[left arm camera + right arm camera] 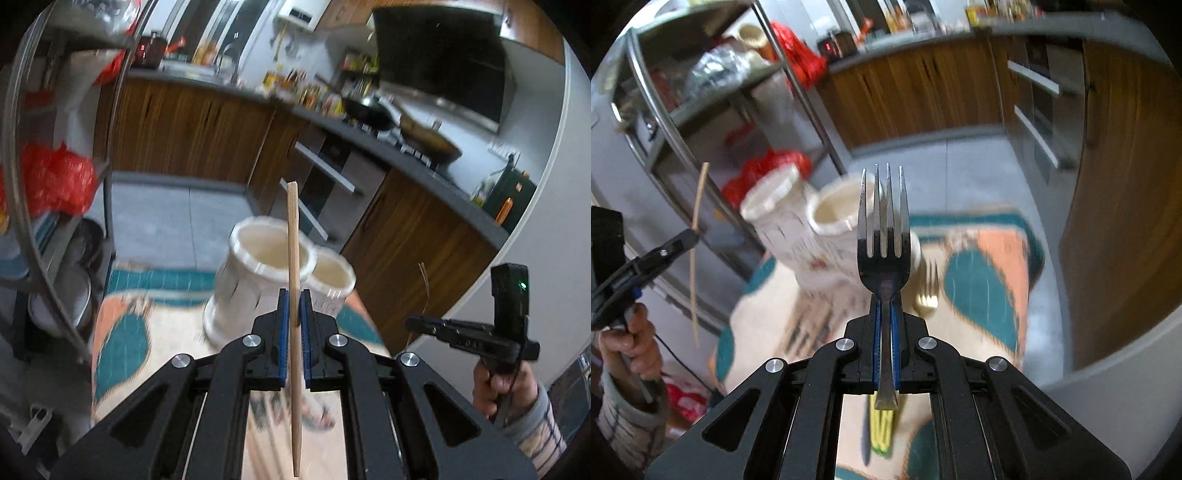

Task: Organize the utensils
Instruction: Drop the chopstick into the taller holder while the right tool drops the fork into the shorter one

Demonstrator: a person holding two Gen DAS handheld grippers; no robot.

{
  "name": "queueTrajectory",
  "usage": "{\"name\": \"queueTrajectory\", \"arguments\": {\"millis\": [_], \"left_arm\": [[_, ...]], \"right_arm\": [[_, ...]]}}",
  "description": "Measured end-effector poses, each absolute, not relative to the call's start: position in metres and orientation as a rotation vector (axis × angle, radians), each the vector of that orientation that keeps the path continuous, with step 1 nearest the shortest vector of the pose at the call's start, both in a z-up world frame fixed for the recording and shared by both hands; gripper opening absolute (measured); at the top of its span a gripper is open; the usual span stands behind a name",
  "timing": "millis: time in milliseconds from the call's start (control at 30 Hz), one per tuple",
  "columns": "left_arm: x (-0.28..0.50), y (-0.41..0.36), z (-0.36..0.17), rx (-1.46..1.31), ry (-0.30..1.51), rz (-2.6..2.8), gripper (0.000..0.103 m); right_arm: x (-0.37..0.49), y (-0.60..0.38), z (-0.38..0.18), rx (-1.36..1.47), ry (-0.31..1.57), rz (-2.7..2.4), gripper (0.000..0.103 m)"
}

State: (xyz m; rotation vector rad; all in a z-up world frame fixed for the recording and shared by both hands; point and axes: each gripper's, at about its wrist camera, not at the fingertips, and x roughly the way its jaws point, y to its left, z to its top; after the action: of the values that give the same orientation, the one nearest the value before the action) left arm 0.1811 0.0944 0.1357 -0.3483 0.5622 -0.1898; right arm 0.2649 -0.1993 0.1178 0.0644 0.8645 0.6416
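Wooden chopstick and steel fork both clamped upright, the two cups just ahead and below

Blue pads of the left gripper [294,314] are clamped on the chopstick [293,258], its long axis standing up across the mouth of the larger white cup [258,273]; the right gripper [885,314] is pressed tight on the fork [884,236], tines up, in line with the smaller cup [831,218]. Each hand sits nearest its own cup; beyond lie the patterned cloth [990,258] and, farther off, the wooden cabinets [192,129]
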Motion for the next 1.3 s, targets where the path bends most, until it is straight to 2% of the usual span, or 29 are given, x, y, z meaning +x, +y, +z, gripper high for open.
{"name": "queueTrajectory", "arguments": {"millis": [367, 800, 1000, 1300], "left_arm": [[0.221, 0.083, 0.172, -0.338, 0.391, -0.145, 0.005], [0.265, 0.096, 0.183, -0.417, 0.295, -0.144, 0.005], [0.274, 0.090, 0.191, -0.351, 0.232, -0.109, 0.005], [0.283, 0.083, 0.156, -0.210, 0.237, -0.029, 0.006]], "right_arm": [[0.276, -0.190, 0.157, 0.111, 0.668, 0.647, 0.006], [0.302, -0.175, 0.176, 0.112, 0.596, 0.664, 0.006], [0.311, -0.163, 0.181, 0.114, 0.576, 0.685, 0.006], [0.322, -0.128, 0.173, 0.057, 0.536, 0.670, 0.006]]}}
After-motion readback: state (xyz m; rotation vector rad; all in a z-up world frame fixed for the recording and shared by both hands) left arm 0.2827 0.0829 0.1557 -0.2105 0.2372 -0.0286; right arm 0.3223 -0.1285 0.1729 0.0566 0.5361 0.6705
